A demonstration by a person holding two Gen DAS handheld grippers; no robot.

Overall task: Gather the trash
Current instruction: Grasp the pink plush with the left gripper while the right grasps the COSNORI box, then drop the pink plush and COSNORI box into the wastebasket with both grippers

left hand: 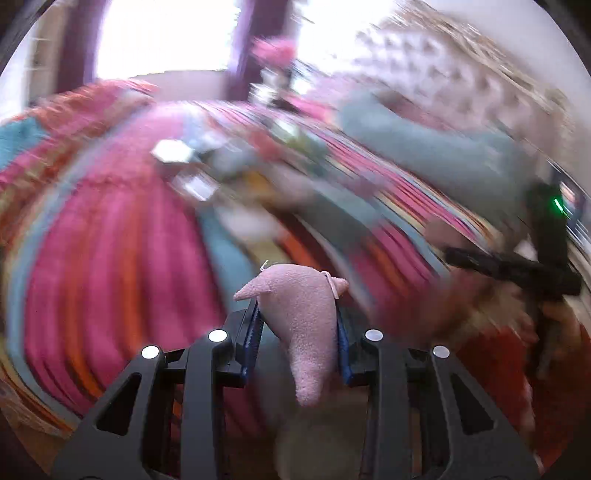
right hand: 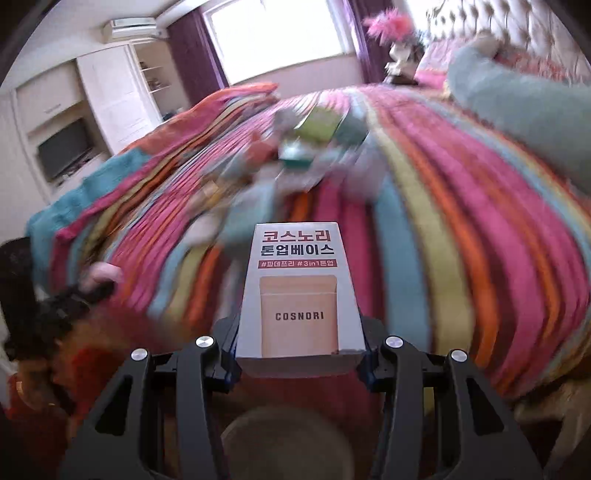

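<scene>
Left gripper (left hand: 299, 332) clamps a soft, light pink plush scrap (left hand: 299, 314) mid-body; right gripper (right hand: 299, 343) squeezes a stiff, light Cosnori box (right hand: 299, 291) by its sides, crushable.

A blurred heap of wrappers and boxes (right hand: 314, 147) blocks the middle of the striped bedspread (right hand: 480, 221). Wide bare bedspread lies open to either side of it. A grey-green bolster (right hand: 517, 107) and the tufted headboard (right hand: 517, 29) close off the far right.
</scene>
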